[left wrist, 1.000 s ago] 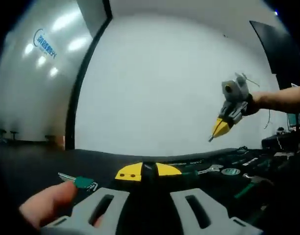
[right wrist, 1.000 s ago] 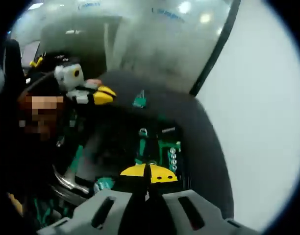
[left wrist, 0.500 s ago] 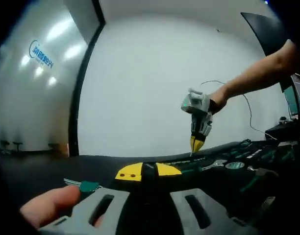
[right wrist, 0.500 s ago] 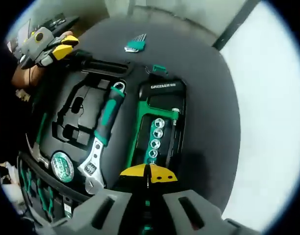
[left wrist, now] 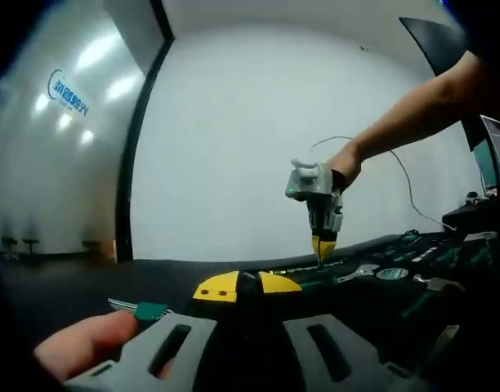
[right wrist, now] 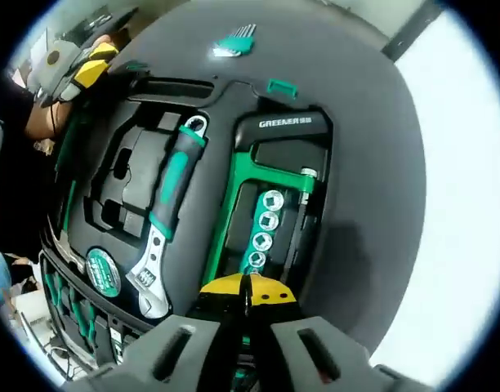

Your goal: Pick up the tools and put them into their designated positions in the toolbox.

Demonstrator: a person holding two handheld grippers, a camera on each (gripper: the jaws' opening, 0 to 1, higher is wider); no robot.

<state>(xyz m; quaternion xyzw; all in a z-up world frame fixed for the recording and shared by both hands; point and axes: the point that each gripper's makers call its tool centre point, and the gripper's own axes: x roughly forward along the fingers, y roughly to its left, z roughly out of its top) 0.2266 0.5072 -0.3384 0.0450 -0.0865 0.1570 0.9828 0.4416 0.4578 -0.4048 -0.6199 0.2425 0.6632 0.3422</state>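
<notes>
In the left gripper view, a fingertip (left wrist: 91, 347) sits at about 8 o'clock beside the gripper's grey body. Just past it, at 8 o'clock, a green-holdered hex key set (left wrist: 142, 309) lies on the dark surface (left wrist: 62, 282). The left gripper (left wrist: 246, 286) shows its yellow tips pressed together at 6 o'clock, with nothing between them. At about 2 o'clock a hand (left wrist: 345, 163) holds the right gripper (left wrist: 322, 247), which points down with its yellow tip just above the toolbox (left wrist: 397, 290) that stretches toward 4 o'clock. A round green tape measure (left wrist: 391, 273) lies in the box at 3 o'clock.

In the right gripper view, the left gripper (right wrist: 88, 69) appears at 10 o'clock, over the far corner of the toolbox (right wrist: 127, 184). The tape measure (right wrist: 102, 270) rests in its round slot at 8 o'clock. A green-handled adjustable wrench (right wrist: 169, 214) lies diagonally in its moulded recess, jaw end toward 7 o'clock. The hex key set (right wrist: 235, 42) lies on the surface (right wrist: 356, 163) at 12 o'clock, apart from the box. Right of the wrench, a green frame labelled GREENER (right wrist: 283, 122) surrounds a row of sockets (right wrist: 262, 231). The right gripper (right wrist: 248, 287) at 6 o'clock has its yellow tips closed together, empty, just above the near end of that socket row.
</notes>
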